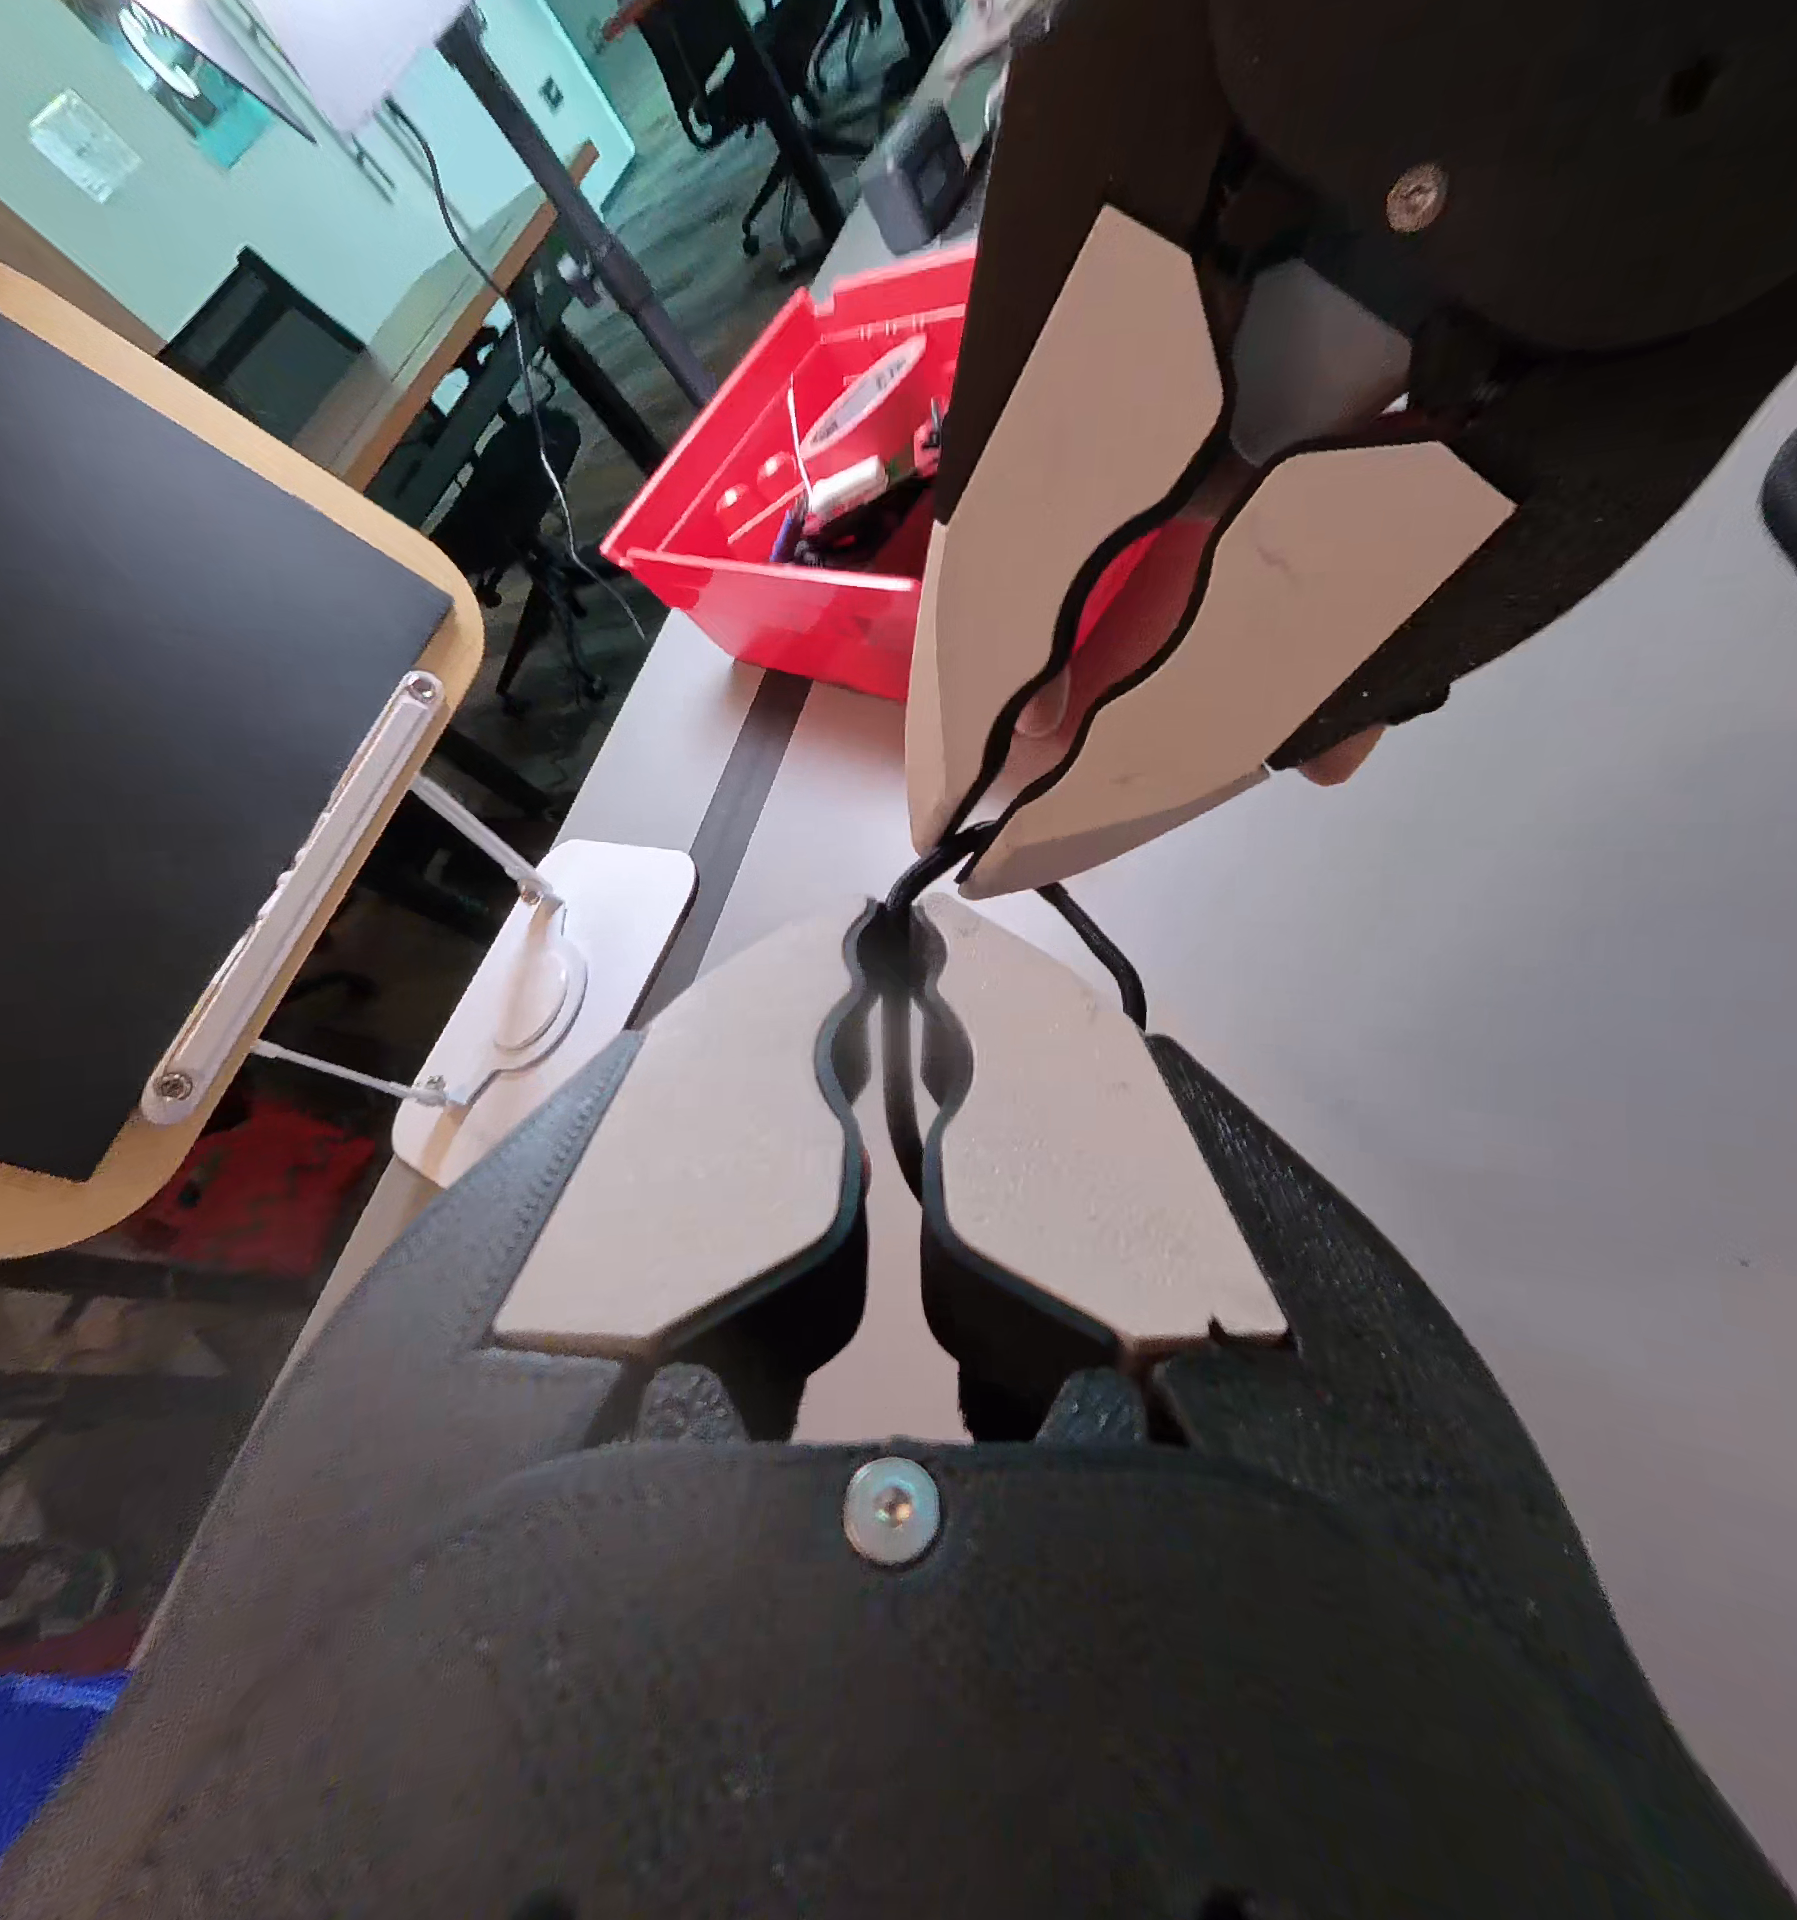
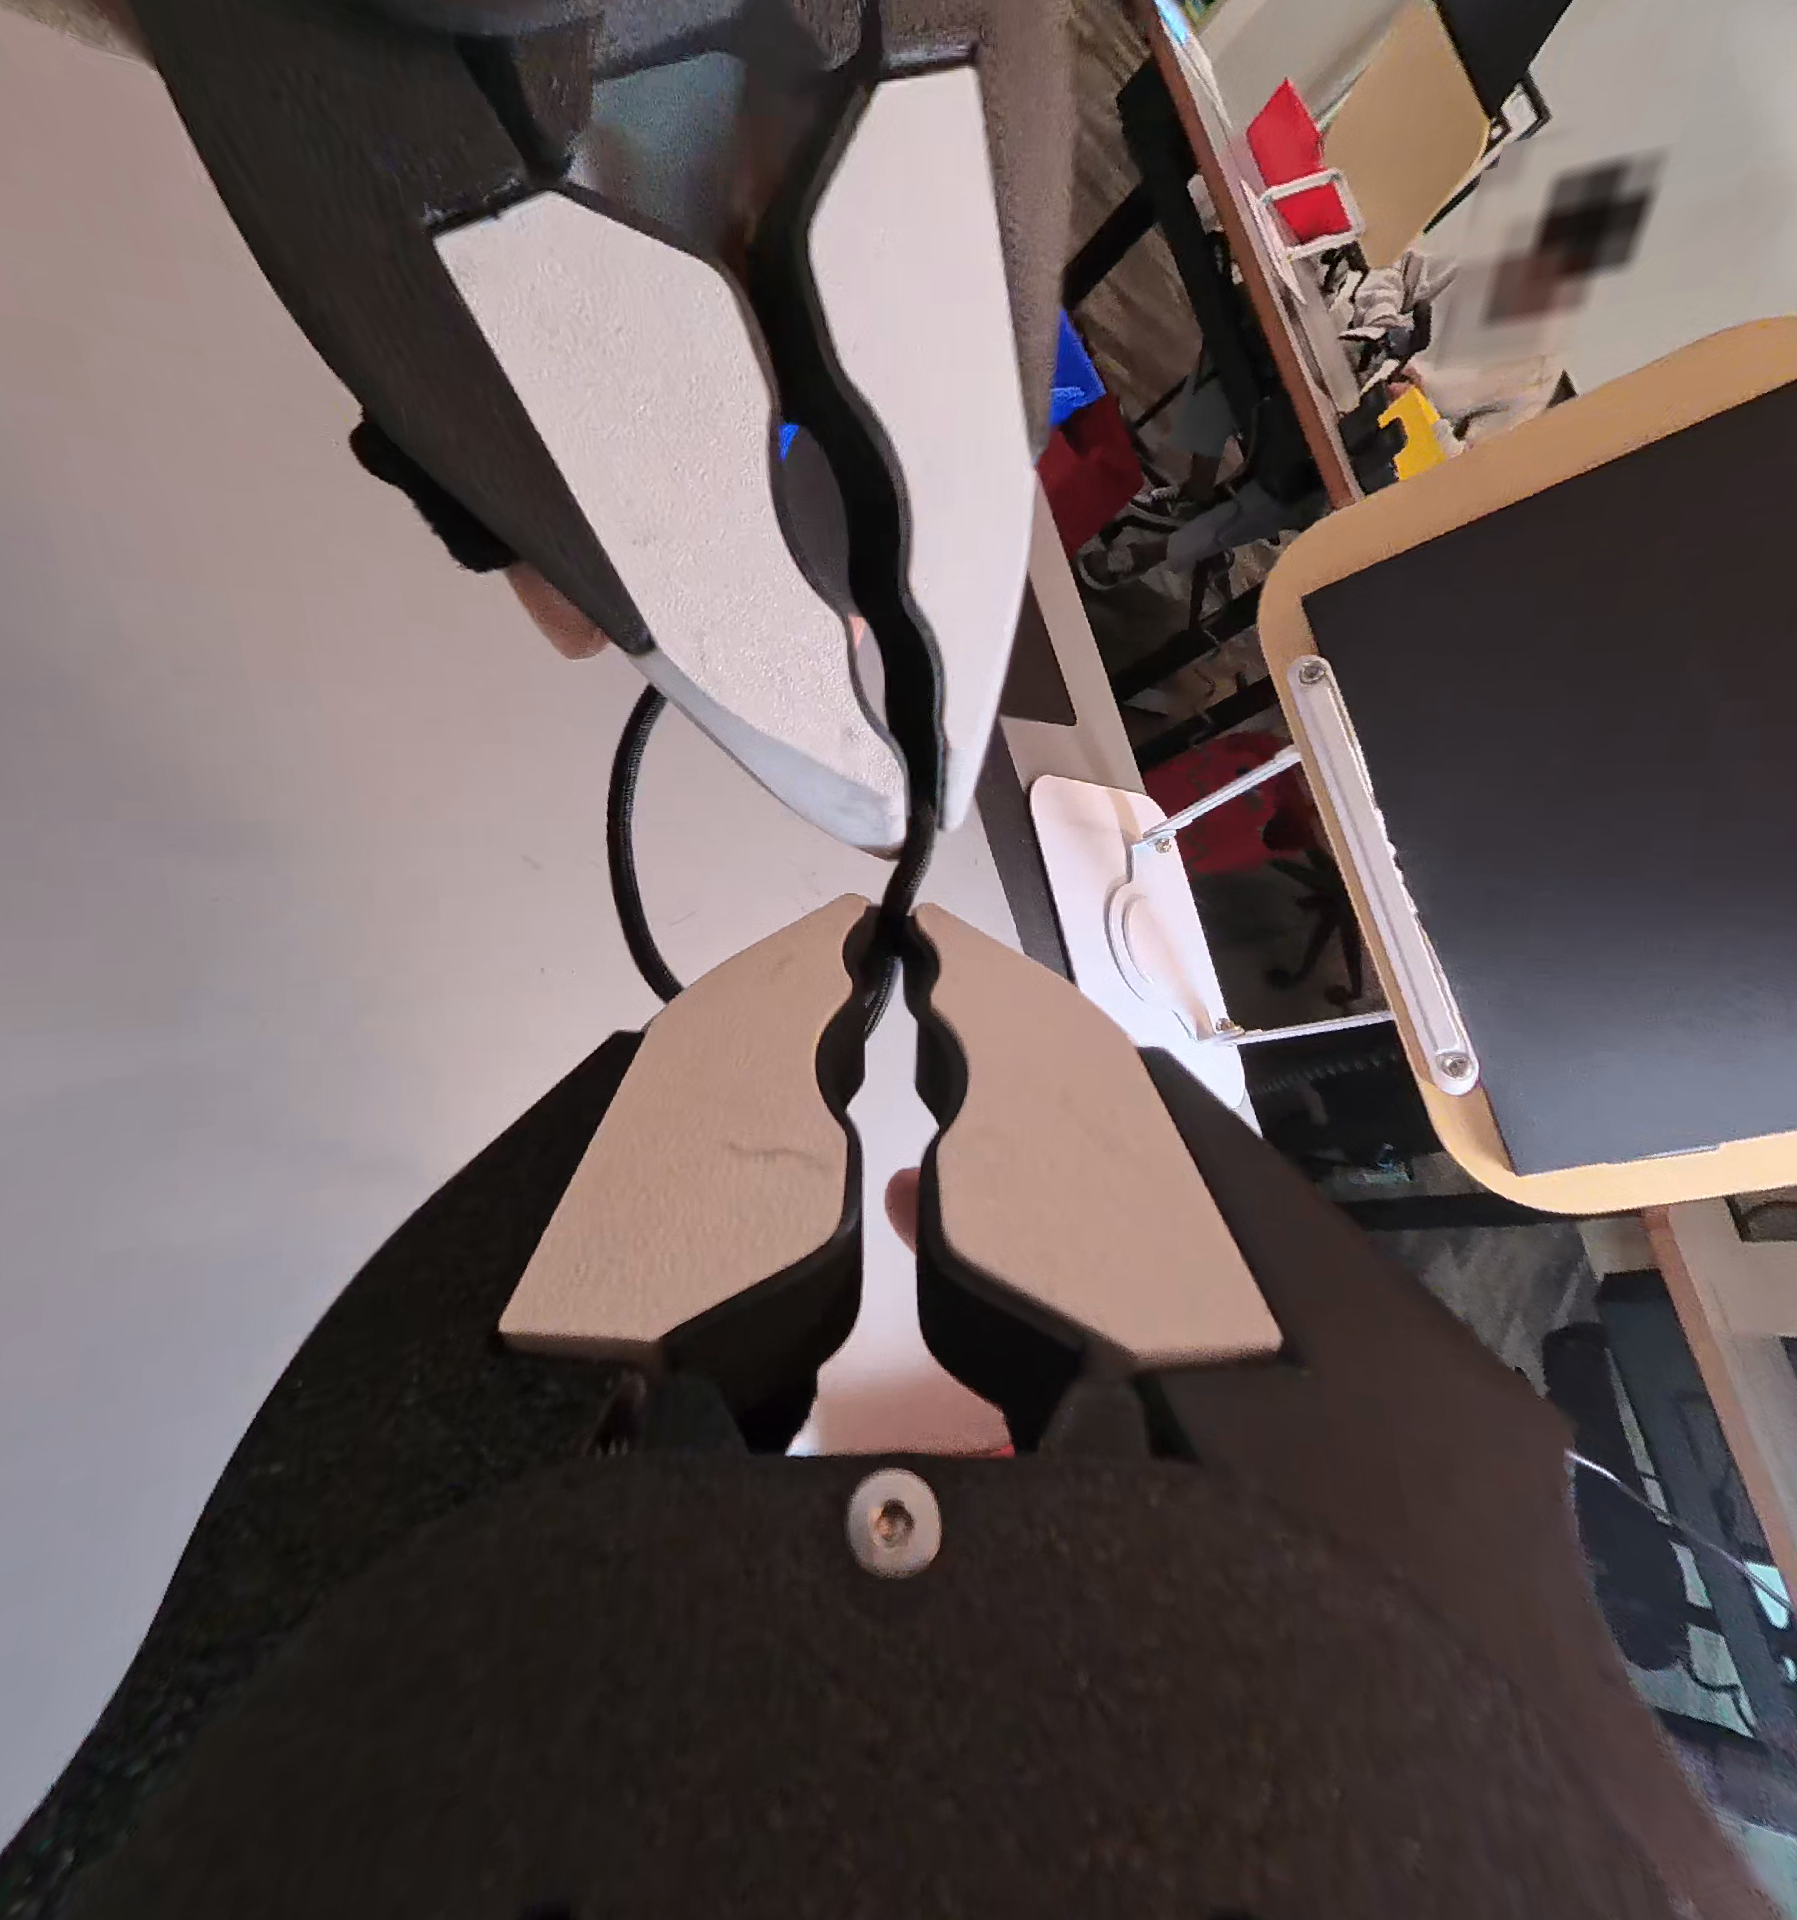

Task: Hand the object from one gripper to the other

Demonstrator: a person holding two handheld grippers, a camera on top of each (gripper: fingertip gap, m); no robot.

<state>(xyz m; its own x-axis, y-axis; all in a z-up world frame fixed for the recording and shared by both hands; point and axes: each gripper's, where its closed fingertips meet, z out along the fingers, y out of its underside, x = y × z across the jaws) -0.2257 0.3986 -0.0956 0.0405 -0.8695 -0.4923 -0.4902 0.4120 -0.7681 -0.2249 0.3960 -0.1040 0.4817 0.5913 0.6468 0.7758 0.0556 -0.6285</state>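
1. The left tool (image 1: 899, 920) is closed, its tips pinching a thin black cord (image 1: 886, 1049) that also runs back through the gap between its fingers.
2. The right tool (image 1: 961, 857) comes in from above and meets it nearly tip to tip. Its tips are likewise clamped on the same cord, just beyond the left tool's hold.
3. The right wrist view confirms this: the right tool (image 2: 891, 928) grips the cord (image 2: 904, 883) at its tips, and the left tool (image 2: 920, 821) opposite holds it too, with only a short taut stretch of cord between them.
4. A loose loop of the cord curves out to one side and hangs above the pale worktop (image 1: 1496, 1039), clear of it as far as can be seen.
5. Farther out, a red bin (image 1: 769, 582) of small items stands on the worktop, and a dark panel with a light wooden rim (image 1: 146, 727) stands beyond the worktop's edge.
6. Judged from this, the handover is at its midpoint: both tools have the cord, and one of them has yet to let go. Which is giver and which receiver cannot be told.
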